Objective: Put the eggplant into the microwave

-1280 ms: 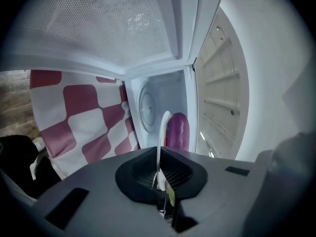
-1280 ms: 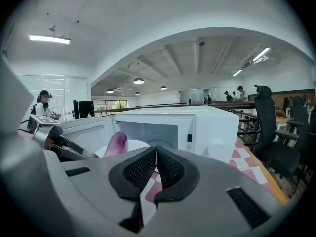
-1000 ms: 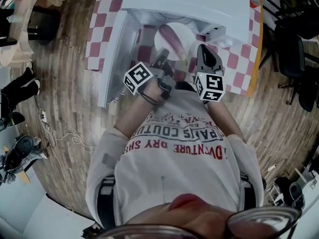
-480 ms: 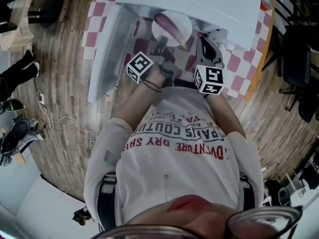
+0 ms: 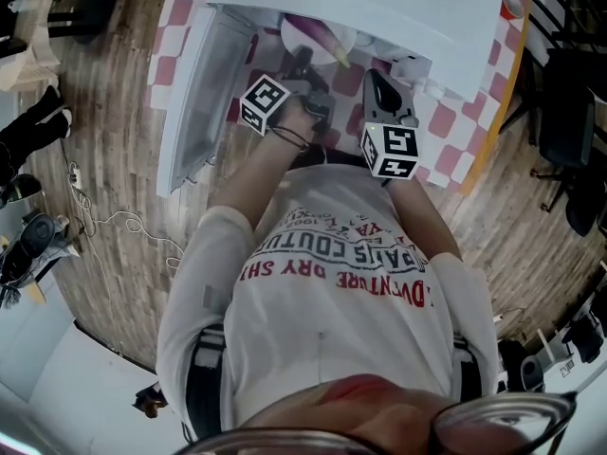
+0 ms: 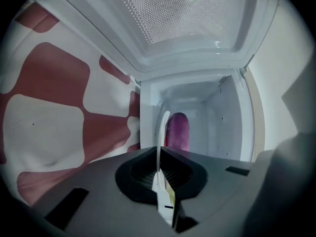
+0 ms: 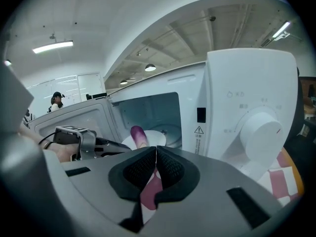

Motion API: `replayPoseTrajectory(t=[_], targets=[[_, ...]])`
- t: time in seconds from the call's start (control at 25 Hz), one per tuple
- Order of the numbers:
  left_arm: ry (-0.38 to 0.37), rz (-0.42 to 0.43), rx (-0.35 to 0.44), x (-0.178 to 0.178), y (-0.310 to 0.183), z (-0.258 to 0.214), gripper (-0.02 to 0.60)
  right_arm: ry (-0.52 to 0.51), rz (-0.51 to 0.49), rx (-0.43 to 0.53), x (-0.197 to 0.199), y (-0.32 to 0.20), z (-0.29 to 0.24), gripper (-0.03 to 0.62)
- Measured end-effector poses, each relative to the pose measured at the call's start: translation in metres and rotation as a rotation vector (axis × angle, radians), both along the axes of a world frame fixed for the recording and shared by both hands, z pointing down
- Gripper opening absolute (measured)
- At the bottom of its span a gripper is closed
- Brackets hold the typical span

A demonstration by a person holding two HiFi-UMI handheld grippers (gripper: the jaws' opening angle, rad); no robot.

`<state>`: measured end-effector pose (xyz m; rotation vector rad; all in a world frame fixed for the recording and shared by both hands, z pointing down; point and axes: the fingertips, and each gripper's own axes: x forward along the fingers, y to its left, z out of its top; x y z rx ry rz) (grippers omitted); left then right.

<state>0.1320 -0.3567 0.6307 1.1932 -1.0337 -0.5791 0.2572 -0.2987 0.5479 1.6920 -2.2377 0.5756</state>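
Purple eggplant (image 5: 316,36) lying on white plate (image 5: 294,44), at mouth of microwave (image 5: 379,3) cavity; far end tucked under oven top in head view, near end at 12 o'clock of left gripper (image 5: 302,62). In left gripper view, eggplant (image 6: 178,131) seen end-on w/ cavity walls round it, plate (image 6: 161,132) rim edge-on just left of it. In right gripper view, eggplant (image 7: 138,136) and plate (image 7: 159,138) sitting in cavity opening.

Left gripper (image 6: 159,168) clamped on near rim of plate, rim running straight out betw. the pads. Right gripper (image 5: 372,79) at 3 o'clock of left one, just beside it, apart from plate; jaws pressed together, nothing betw. them (image 7: 156,154).

Microwave door (image 5: 194,102) swung open at 9 o'clock of cavity. Control dial (image 7: 259,127) at 3 o'clock of cavity in right gripper view. Red/white checked cloth (image 5: 446,121) under microwave. Wood floor (image 5: 104,159) at 9 o'clock of table.
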Motion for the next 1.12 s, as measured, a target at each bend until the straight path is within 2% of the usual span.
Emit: replayPoseTrajectory(t=[0.64,0.88,0.96,1.0,1.04,1.12], targets=[[-0.043,-0.093,-0.102,0.007,-0.027,0.012,0.032,-0.032,-0.047,-0.047,-0.009,0.008,0.010,0.026],[-0.066,-0.090,-0.114,0.009,-0.036,0.013,0.034,-0.031,-0.064,-0.058,-0.013,0.007,0.011,0.026],[-0.085,-0.093,-0.135,0.006,-0.034,0.017,0.075,-0.030,-0.069,-0.058,-0.013,0.005,0.011,0.026],[-0.093,-0.091,-0.147,0.006,-0.033,0.020,0.135,-0.030,-0.071,-0.059,-0.013,0.005,0.011,0.026],[-0.102,-0.084,-0.155,0.005,-0.032,0.023,0.162,-0.030,-0.073,-0.060,-0.013,0.005,0.012,0.026],[-0.123,-0.065,-0.158,0.004,-0.031,0.027,0.189,-0.030,-0.079,-0.064,-0.015,0.006,0.013,0.026]])
